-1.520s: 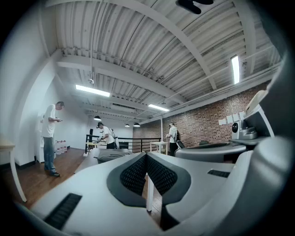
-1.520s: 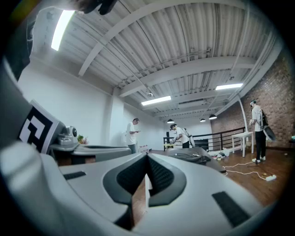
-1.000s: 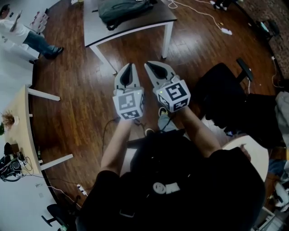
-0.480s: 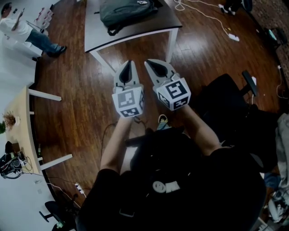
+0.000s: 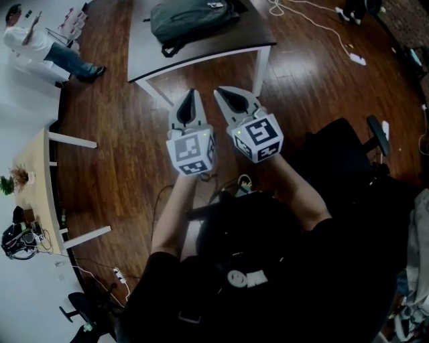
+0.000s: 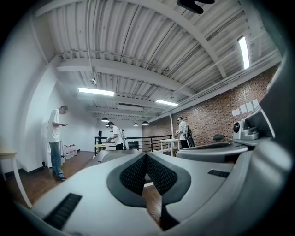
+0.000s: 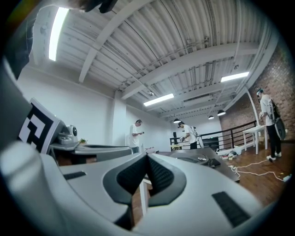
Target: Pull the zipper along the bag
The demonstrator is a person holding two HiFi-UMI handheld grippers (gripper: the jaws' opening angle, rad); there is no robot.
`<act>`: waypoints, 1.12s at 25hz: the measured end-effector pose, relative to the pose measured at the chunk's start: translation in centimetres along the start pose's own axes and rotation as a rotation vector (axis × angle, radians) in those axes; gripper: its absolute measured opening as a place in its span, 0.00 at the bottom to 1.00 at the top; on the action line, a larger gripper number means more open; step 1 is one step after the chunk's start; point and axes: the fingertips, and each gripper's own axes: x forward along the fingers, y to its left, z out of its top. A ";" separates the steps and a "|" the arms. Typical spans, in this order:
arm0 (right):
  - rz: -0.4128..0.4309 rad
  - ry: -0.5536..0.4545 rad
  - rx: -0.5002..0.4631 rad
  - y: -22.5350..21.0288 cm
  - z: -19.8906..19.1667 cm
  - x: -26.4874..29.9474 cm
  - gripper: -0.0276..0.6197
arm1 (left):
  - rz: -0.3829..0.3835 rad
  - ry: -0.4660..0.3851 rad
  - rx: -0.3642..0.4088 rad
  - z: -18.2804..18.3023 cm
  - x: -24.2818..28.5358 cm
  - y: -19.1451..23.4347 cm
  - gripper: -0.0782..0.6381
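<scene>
A dark grey backpack (image 5: 193, 19) lies on a dark table (image 5: 201, 50) with white legs, at the top of the head view. Both grippers are held side by side over the wood floor, short of the table's near edge and pointing level at it. My left gripper (image 5: 192, 94) is shut with nothing between its pads. My right gripper (image 5: 223, 92) is likewise shut and empty. In the left gripper view the left gripper (image 6: 146, 156) shows its pads meeting, with the table beyond. The right gripper view shows my right gripper (image 7: 147, 157) closed and the backpack (image 7: 209, 162) on the table (image 7: 193, 159) ahead.
A black office chair (image 5: 342, 157) stands close on the right. White cables and a power strip (image 5: 356, 59) lie on the floor at the upper right. A light wooden table (image 5: 37, 194) sits on the left. A person (image 5: 40, 43) stands at the far left; others stand further back.
Both grippers have moved forward together toward the table, which with the backpack now shows lower and nearer in the head view. Both stay shut and empty.
</scene>
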 end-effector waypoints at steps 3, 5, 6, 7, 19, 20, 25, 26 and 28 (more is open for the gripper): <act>0.010 0.004 0.002 -0.2 0.0 0.6 0.06 | 0.008 0.007 0.001 -0.1 0.5 0.2 0.12; 0.011 0.006 0.006 -0.3 -0.1 1.1 0.06 | 0.008 0.013 0.002 -0.3 0.9 0.4 0.12; 0.011 0.007 0.010 -0.4 -0.1 1.4 0.06 | 0.006 0.015 0.003 -0.3 1.2 0.6 0.12; 0.010 0.008 0.011 -0.5 -0.2 1.8 0.06 | 0.004 0.017 0.003 -0.4 1.5 0.8 0.12; -0.050 0.041 0.001 -3.7 -1.0 9.3 0.06 | -0.068 0.026 -0.028 -1.6 8.9 4.9 0.12; -0.056 0.041 0.000 -4.0 -0.9 10.3 0.06 | -0.074 0.025 -0.032 -1.4 9.7 5.6 0.12; -0.072 0.045 0.004 -4.4 -0.7 15.0 0.06 | -0.086 0.018 -0.048 -0.9 12.7 9.3 0.12; -0.074 0.042 0.005 -4.4 -0.6 15.9 0.06 | -0.085 0.018 -0.049 -0.9 13.1 10.1 0.12; -0.080 0.040 0.003 -4.3 -0.5 17.5 0.06 | -0.084 0.016 -0.053 -0.7 13.9 11.6 0.12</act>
